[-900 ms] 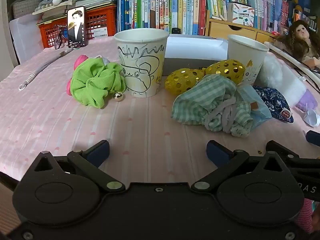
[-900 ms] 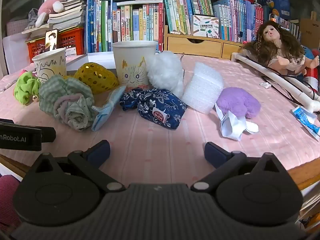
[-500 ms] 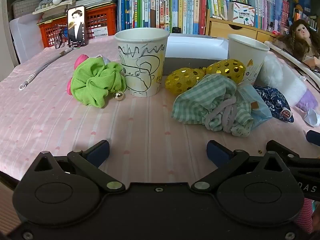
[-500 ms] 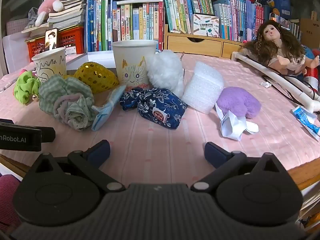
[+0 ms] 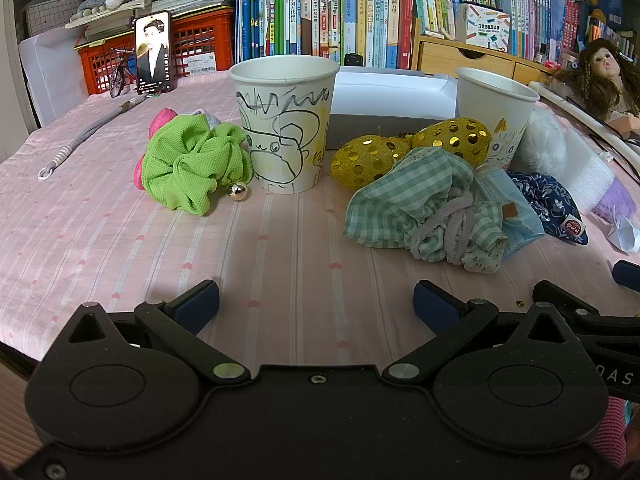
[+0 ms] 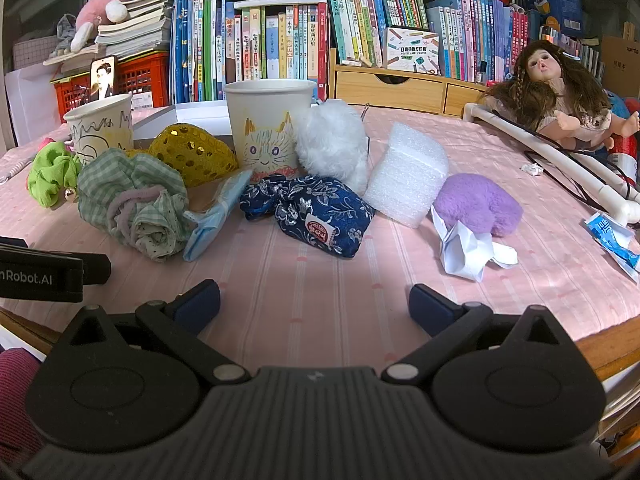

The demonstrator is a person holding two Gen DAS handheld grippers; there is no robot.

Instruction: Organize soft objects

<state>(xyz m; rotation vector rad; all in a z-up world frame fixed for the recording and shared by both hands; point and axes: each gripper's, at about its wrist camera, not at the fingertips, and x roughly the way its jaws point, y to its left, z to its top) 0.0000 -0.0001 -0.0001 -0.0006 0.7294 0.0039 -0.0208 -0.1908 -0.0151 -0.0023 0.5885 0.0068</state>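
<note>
Soft things lie on a pink striped tablecloth [image 5: 100,240]. A green scrunchie [image 5: 192,172] lies left of a drawn-on paper cup [image 5: 286,124]. A green checked cloth bundle [image 5: 432,204] and gold sequin pouches [image 5: 412,152] lie right of it, by a cat cup [image 6: 268,128]. A navy floral pouch [image 6: 316,212], white fluff ball [image 6: 334,146], white foam block [image 6: 408,178] and purple plush [image 6: 478,202] lie in the right wrist view. My left gripper [image 5: 316,306] and right gripper [image 6: 314,304] are both open and empty, near the table's front edge.
A grey-white box [image 5: 390,96] stands behind the cups. A doll [image 6: 560,92] and white tube [image 6: 560,164] lie at the right. Crumpled white paper [image 6: 468,250] and a blue packet [image 6: 612,236] lie near the purple plush. Bookshelves [image 5: 340,12] and a red crate [image 5: 192,48] stand at the back.
</note>
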